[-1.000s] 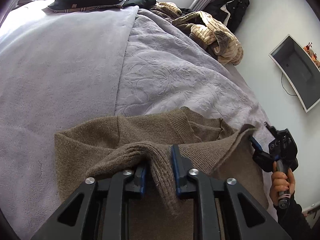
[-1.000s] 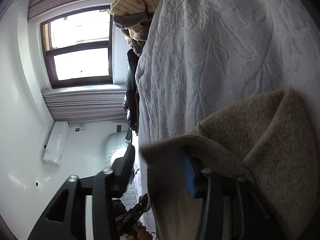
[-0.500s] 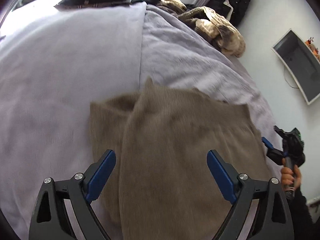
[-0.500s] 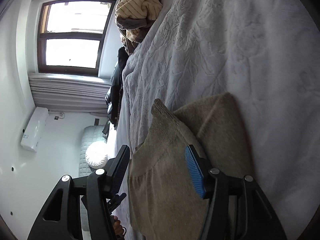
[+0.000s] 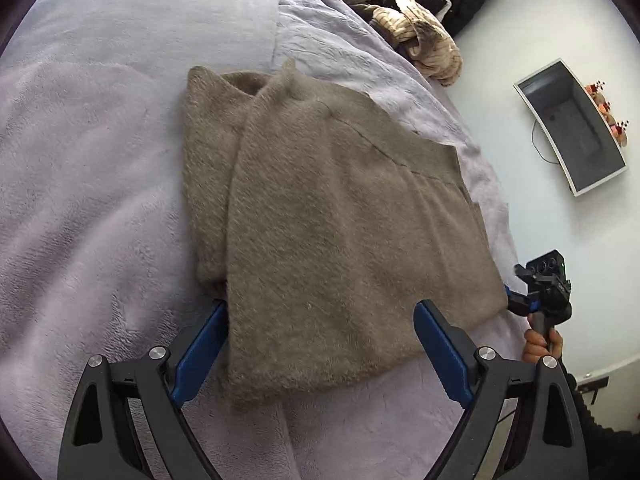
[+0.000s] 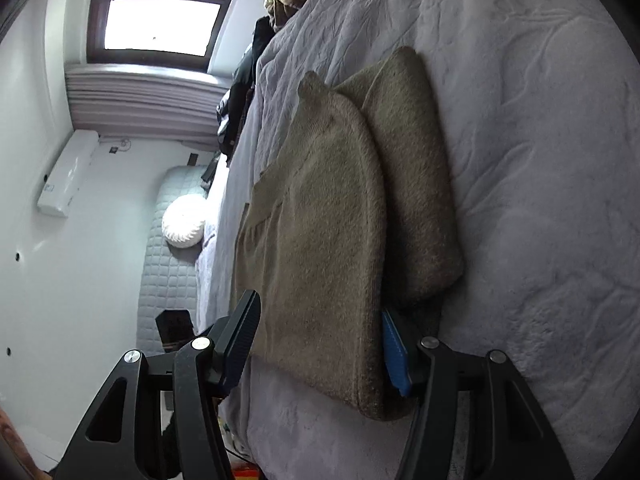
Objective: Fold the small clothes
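Folded brown sweater (image 5: 336, 216) lies on the bed (image 5: 88, 184); clothes pile (image 5: 416, 36) at one o'clock; left tongs (image 5: 320, 340) released, right tongs (image 6: 320, 344) unclenched.

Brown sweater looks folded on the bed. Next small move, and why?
Probably draw both grippers back off the brown sweater. It lies flat on the lavender blanket, one layer folded over the other. The left gripper stands wide open over its near edge, gripping nothing. The right gripper still straddles the near edge, pads apparently not pinching. The top layer sits skewed, so a squaring tug may follow.
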`<state>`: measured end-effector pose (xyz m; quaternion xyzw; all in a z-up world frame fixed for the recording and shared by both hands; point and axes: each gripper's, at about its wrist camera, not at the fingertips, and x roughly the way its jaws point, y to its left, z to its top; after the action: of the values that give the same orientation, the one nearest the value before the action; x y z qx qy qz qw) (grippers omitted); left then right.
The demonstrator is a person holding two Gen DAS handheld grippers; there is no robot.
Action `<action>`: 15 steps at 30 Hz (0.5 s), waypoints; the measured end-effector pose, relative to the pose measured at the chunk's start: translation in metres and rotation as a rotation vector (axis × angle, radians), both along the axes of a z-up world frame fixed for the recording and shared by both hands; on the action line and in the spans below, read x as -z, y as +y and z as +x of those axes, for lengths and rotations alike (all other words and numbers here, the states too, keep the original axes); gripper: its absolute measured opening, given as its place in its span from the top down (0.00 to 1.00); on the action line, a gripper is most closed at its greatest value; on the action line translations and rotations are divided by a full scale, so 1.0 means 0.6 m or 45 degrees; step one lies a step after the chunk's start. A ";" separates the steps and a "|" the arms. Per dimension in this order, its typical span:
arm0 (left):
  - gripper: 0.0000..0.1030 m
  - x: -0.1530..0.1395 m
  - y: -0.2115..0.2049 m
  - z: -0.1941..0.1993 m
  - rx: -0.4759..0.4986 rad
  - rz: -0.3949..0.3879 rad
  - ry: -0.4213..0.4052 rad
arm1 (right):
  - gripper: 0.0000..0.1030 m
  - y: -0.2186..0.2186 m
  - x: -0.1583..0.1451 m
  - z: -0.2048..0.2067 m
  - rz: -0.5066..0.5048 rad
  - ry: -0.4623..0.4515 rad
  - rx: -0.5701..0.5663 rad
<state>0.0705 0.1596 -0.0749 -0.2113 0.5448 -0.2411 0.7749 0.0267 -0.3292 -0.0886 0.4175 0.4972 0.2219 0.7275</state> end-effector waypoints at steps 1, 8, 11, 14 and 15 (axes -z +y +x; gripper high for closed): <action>0.10 0.002 -0.002 -0.001 0.008 0.010 0.003 | 0.40 0.001 0.003 0.000 -0.002 0.006 0.000; 0.86 0.003 -0.013 0.008 0.035 0.038 0.018 | 0.95 0.010 -0.011 0.012 0.090 -0.030 0.022; 0.95 -0.014 -0.007 -0.002 0.058 0.001 0.000 | 0.94 0.031 -0.044 0.004 0.053 -0.110 -0.044; 0.95 -0.030 0.000 -0.029 0.079 0.035 -0.065 | 0.94 0.038 -0.059 -0.018 -0.022 -0.127 -0.109; 0.95 -0.024 0.001 -0.035 0.081 0.054 -0.061 | 0.94 0.034 -0.055 -0.023 -0.043 -0.109 -0.098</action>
<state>0.0493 0.1600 -0.0602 -0.1716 0.5375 -0.2592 0.7839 0.0128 -0.3091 -0.0554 0.3758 0.4848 0.2589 0.7461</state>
